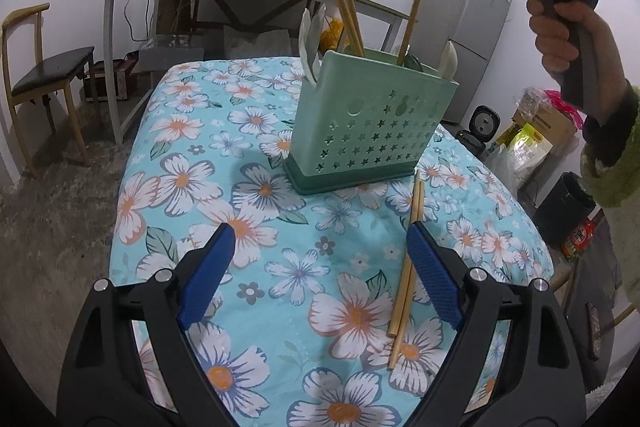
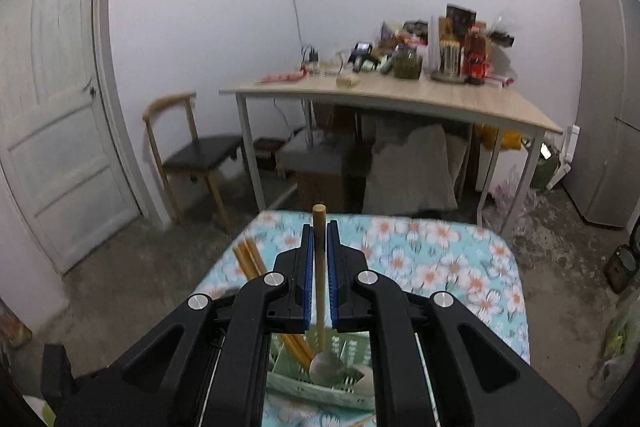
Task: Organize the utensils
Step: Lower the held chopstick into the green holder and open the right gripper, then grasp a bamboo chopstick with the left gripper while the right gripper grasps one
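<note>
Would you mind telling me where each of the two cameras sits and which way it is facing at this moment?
Left wrist: on the left gripper, low over the floral tablecloth, facing the green utensil holder and loose chopsticks; shows its open blue fingers and the person's right hand.
Right wrist: on the right gripper, above the holder, looking across the room; its fingers flank a wooden-handled spoon.
Shared: holder, tablecloth, cluttered desk, chair.
</note>
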